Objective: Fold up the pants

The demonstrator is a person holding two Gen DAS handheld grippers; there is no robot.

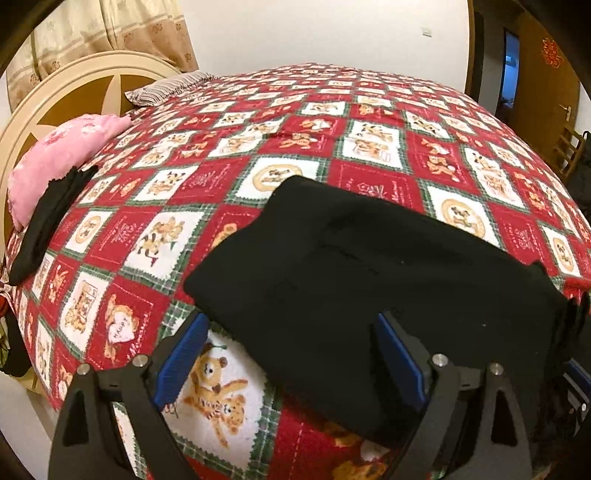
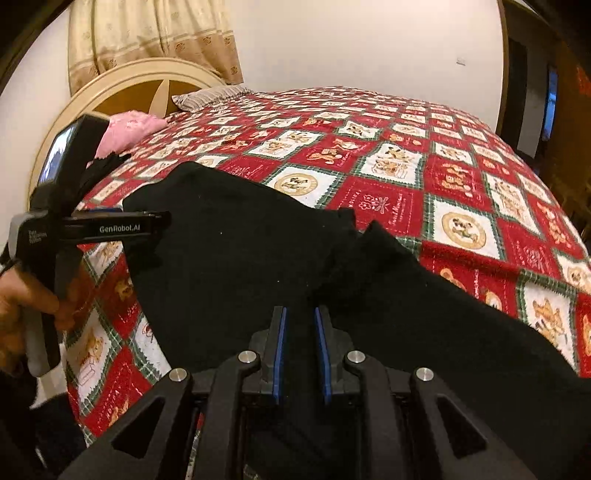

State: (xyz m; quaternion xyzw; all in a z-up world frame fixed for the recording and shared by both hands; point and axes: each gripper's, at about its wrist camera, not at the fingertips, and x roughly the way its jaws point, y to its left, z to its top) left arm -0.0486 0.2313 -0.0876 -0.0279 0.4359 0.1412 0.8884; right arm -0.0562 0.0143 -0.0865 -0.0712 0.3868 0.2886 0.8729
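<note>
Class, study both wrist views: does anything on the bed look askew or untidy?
Yes. The black pants are only partly folded: in the right wrist view one leg end lies crooked and rumpled, its edges not lined up. A second dark garment sits folded beside the pink pillow.

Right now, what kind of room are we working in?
Most likely a home bedroom: a bed under a red teddy-bear quilt, a rounded headboard with a pink pillow against it, and a curtain behind. The black pants lie on the quilt.
</note>
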